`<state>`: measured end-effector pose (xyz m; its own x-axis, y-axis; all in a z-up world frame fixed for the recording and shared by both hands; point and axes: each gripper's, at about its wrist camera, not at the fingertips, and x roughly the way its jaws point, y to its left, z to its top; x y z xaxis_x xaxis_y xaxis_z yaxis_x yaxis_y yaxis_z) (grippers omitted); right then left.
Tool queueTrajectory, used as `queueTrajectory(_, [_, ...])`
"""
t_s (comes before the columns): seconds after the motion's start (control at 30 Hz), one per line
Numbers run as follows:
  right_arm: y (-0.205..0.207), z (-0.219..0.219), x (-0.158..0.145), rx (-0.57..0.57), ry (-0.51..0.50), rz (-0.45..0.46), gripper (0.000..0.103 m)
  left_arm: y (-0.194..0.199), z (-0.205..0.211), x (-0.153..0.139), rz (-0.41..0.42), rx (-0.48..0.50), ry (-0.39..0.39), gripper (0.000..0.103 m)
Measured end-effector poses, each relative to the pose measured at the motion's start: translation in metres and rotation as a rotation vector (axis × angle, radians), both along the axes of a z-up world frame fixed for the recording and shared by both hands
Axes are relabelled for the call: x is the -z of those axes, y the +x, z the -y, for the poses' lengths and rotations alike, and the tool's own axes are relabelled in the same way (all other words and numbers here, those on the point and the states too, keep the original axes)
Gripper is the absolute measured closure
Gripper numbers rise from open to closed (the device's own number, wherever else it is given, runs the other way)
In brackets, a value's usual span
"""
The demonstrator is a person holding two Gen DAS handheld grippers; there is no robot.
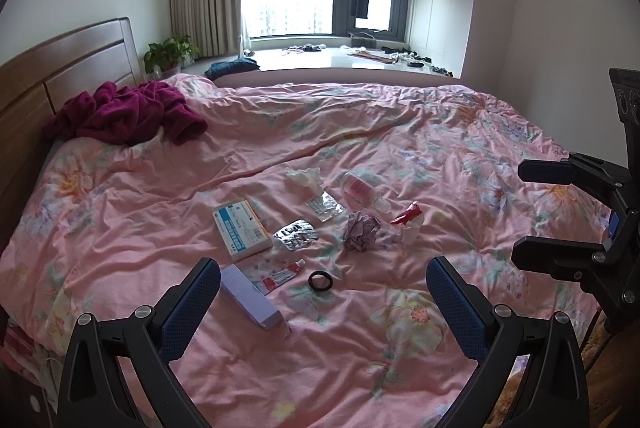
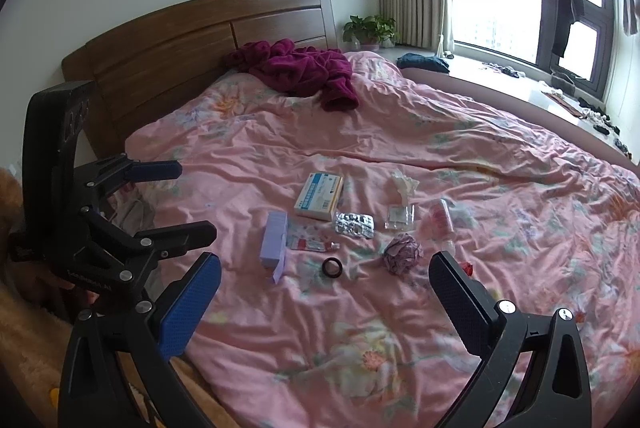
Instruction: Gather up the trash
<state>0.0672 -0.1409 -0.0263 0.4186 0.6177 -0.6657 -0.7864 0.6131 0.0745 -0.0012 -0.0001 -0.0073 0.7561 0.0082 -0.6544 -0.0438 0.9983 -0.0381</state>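
The left gripper (image 1: pixel 323 288) hangs above the near part of the bed with its 2 blue-padded fingers (image 1: pixel 192 302) spread wide and nothing between them. The right gripper (image 2: pixel 325 292) is likewise spread apart and empty, hovering over the same stretch of pink floral duvet (image 1: pixel 400 368); in the left wrist view it shows at the right edge (image 1: pixel 538 212), jaws parted.

Taking the black ring (image 1: pixel 320 281) as landmark: it lies flat on the duvet, just beyond the left gripper's fingertips. Just left of it lies a red-and-white tube (image 1: pixel 282 274), and left of that a lavender box (image 1: pixel 250 296), one end reaching toward the left finger. Beyond the ring, a silver blister pack (image 1: pixel 296 235) lies flat, with a white-and-blue medicine box (image 1: pixel 241 228) beside it on the left. Right of the blister pack and beyond the ring to the right sits a crumpled purple paper ball (image 1: pixel 361 230). Further right of that is a red-and-white wrapper (image 1: pixel 410 220). Behind the paper ball lie a clear foil packet (image 1: pixel 325 206), a clear plastic bottle with a pink label (image 1: pixel 360 190) on its side, and a crumpled white tissue (image 1: pixel 304 177). All these pieces rest on the duvet, none touched by either gripper.

Far beyond the ring, a maroon garment (image 1: pixel 128 116) is heaped by the wooden headboard (image 1: pixel 60 68), and a potted plant (image 1: pixel 170 52) stands at the windowsill corner.
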Motion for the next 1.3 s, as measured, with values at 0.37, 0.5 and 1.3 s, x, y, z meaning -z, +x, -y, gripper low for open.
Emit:
queueTrajectory(0.37, [0.004, 0.002, -0.002, 0.015, 0.006, 0.009, 0.000, 0.003, 0.002, -0.007, 0.029, -0.007, 0.012, 0.000])
queueTrajectory(0.5, [0.005, 0.003, -0.002, 0.018, 0.006, 0.010, 0.000, 0.007, 0.002, -0.008, 0.029, -0.010, 0.017, 0.000])
queueTrajectory(1.3, [0.009, -0.002, 0.002, 0.015, -0.010, -0.016, 0.000, 0.002, 0.001, -0.003, 0.023, -0.015, 0.014, 0.000])
